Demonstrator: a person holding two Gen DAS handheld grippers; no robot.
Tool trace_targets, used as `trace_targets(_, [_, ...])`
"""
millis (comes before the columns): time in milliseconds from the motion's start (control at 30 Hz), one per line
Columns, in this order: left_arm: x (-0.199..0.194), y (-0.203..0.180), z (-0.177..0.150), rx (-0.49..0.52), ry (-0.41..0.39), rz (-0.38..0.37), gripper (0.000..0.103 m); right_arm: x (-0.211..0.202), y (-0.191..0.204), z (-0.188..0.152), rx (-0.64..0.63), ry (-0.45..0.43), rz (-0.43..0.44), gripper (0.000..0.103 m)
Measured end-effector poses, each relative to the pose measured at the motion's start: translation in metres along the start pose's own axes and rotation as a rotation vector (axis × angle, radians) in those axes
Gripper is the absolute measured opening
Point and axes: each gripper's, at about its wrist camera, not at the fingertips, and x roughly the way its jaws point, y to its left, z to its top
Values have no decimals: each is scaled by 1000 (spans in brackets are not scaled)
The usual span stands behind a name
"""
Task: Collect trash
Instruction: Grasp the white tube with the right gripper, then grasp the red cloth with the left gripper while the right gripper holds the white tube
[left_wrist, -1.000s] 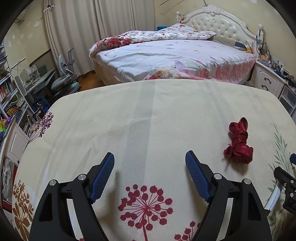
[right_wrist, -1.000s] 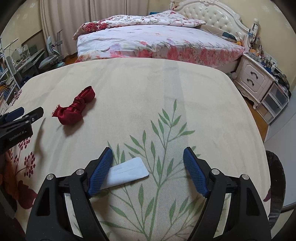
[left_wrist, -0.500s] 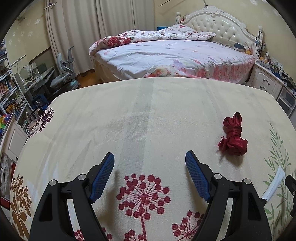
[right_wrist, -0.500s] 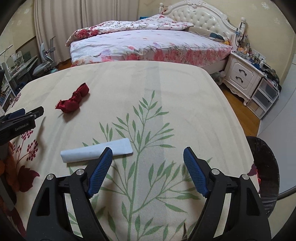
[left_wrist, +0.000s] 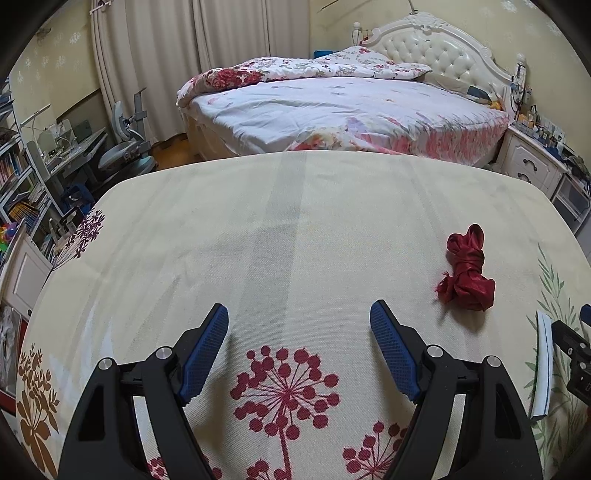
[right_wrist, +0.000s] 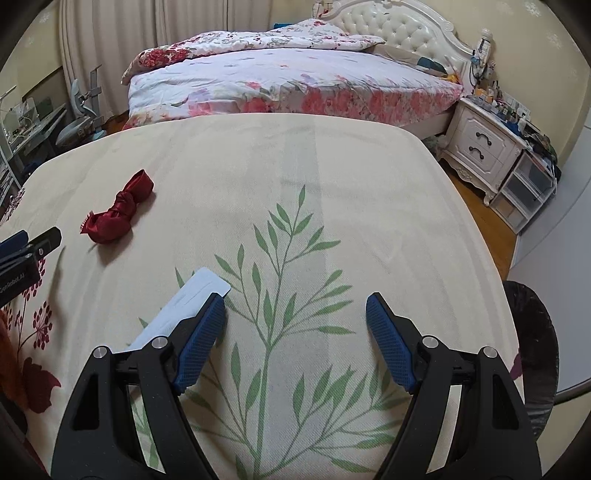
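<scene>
The right gripper (right_wrist: 295, 332) has swung back over the white paper strip (right_wrist: 192, 299), now just by its left finger, so it's prob. the 1st pick. Both grippers' fingers are wide open w/ nothing in them. The red cloth knot (left_wrist: 466, 275) lies on the bench (left_wrist: 288, 221), near the left gripper (left_wrist: 299, 347). That gripper reads "GenRobot.AI".

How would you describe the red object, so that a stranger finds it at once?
Start from the cream tablecloth with printed plants, in front of the bed. The knotted red cloth bundle lies left of the green leafy print. Its only neighbour, a flat pale blue packet, is smooth; the bundle is shiny and crumpled.
</scene>
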Motion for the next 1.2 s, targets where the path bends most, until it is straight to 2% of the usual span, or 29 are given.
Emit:
trace_targets(167, [3, 1, 1, -4, 8, -8, 77, 4, 5, 8, 5, -4, 7, 77])
trace_targets(333, [4, 2, 3, -5, 5, -8, 77, -12, 10, 8, 39, -42, 35, 77])
trace_targets(600, [5, 4, 3, -13, 7, -9, 77, -23, 44, -4, -43, -30, 85, 77])
trace_targets(667, [6, 4, 4, -14, 7, -9, 77, -21, 48, -7, -55, -12, 91, 73])
trace_targets(733, [5, 4, 3, -13, 6, -8, 77, -20, 49, -11, -69, 4, 93, 60])
trace_targets(767, [5, 4, 3, -13, 6, -7, 77, -20, 49, -13, -74, 12, 93, 57])
trace_targets(867, [5, 4, 3, -13, 5, -8, 77, -22, 44, -17, -77, 12, 98, 54])
trace_targets(1067, [1, 0, 2, 10, -8, 5, 77, -23, 18, -19, -43, -2, 63, 18])
trace_targets(1200, [-3, -5, 2, 15, -12, -11, 77, -19, -5, -18, -16, -16, 27, 17])
